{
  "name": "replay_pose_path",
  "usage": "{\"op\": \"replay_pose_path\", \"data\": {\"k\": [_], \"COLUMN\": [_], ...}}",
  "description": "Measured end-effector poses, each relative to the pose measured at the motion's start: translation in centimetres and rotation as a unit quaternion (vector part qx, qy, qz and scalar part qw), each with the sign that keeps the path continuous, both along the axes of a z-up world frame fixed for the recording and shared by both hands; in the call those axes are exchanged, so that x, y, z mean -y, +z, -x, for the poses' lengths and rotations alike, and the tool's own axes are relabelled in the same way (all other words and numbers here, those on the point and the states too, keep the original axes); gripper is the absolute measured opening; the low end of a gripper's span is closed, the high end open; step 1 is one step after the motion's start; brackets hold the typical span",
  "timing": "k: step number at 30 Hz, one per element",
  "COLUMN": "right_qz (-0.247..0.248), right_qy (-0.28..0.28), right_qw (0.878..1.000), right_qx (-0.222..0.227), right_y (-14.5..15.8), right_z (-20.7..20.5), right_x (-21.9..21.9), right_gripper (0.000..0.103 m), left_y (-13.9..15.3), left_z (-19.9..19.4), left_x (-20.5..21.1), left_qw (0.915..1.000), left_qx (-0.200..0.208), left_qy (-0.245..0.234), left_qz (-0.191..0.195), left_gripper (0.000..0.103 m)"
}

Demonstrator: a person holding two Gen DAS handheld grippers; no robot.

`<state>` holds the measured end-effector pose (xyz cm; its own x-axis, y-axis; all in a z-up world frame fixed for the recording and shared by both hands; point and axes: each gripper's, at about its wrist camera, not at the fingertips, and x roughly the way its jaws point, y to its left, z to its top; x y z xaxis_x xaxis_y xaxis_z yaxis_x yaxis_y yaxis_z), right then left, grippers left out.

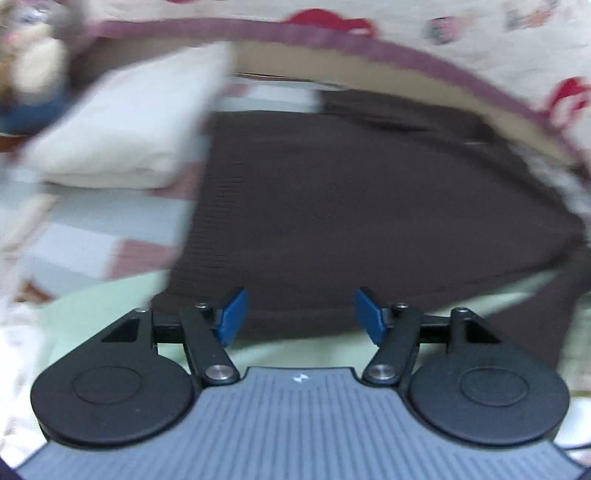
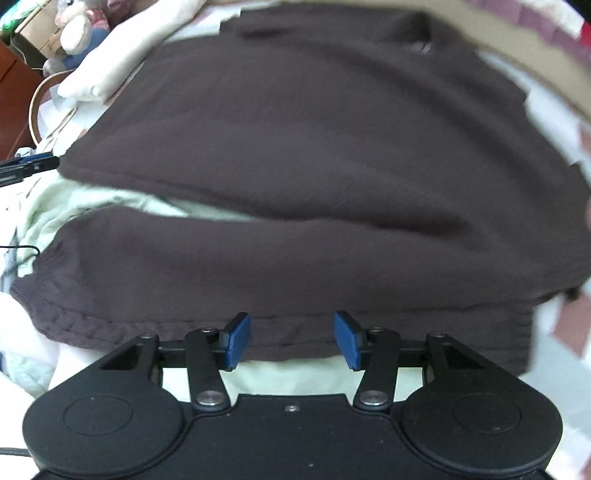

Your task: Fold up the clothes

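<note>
Pale green bedding (image 2: pixel 303 376) carries a dark brown sweater (image 2: pixel 314 155), a white pillow (image 1: pixel 125 125) at its 10 o'clock. Left gripper (image 1: pixel 301 315) and right gripper (image 2: pixel 291 338) gape empty above the sweater's near edge.

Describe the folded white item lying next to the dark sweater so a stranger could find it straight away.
Start at the big dark brown knit sweater spread over the checked bedcover. Look just past its far left corner, seen from the left wrist camera: a cream-white folded bundle lies there. It is the only plain, pale, thick block, unlike the pink-and-blue checks beneath it and the stuffed toy behind it.
</note>
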<state>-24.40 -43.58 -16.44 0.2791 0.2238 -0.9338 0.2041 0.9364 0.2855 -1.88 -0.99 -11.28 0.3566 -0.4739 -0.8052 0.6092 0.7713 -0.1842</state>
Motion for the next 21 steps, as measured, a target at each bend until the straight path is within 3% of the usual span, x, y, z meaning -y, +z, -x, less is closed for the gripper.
{"op": "replay_pose_path", "data": {"k": [2,5,9,13,16,18,21], "right_qz": [-0.045,-0.124,-0.142,-0.167,-0.264,-0.312,-0.268], "right_qy": [-0.044,-0.123,-0.141,-0.165,-0.196,-0.21,-0.202], "right_qw": [0.998,0.984,0.979,0.97,0.942,0.923,0.939], "right_qx": [-0.016,-0.035,-0.037,-0.059,-0.068,-0.078,-0.079], "right_y": [-1.3,-3.1,-3.6,-3.9,-5.2,-6.4,-6.4], "right_z": [-0.4,-0.7,-0.5,0.4,1.6,2.0,1.3], "right_x": [0.1,0.8,0.9,1.3,0.6,-0.5,-2.7], "right_gripper": [0.062,0.063,0.066,0.069,0.074,0.077,0.078], "left_y": [-0.5,-2.2,-4.8,-6.3,-6.7,-7.1,-7.4], "left_z": [-0.5,-0.6,0.4,2.3,3.1,2.8,2.5], "left_x": [0.5,2.5,5.2,6.9,7.4,7.4,7.2], "left_qw": [0.9963,0.9872,0.9662,0.9534,0.9556,0.9577,0.9586], "left_qx": [-0.068,-0.134,-0.202,-0.225,-0.212,-0.217,-0.231], "left_qy": [-0.036,-0.079,-0.16,-0.192,-0.192,-0.177,-0.157], "left_qz": [0.038,0.033,0.005,-0.058,-0.07,-0.066,-0.054], "left_gripper": [0.064,0.064,0.069,0.072,0.082,0.082,0.079]}}
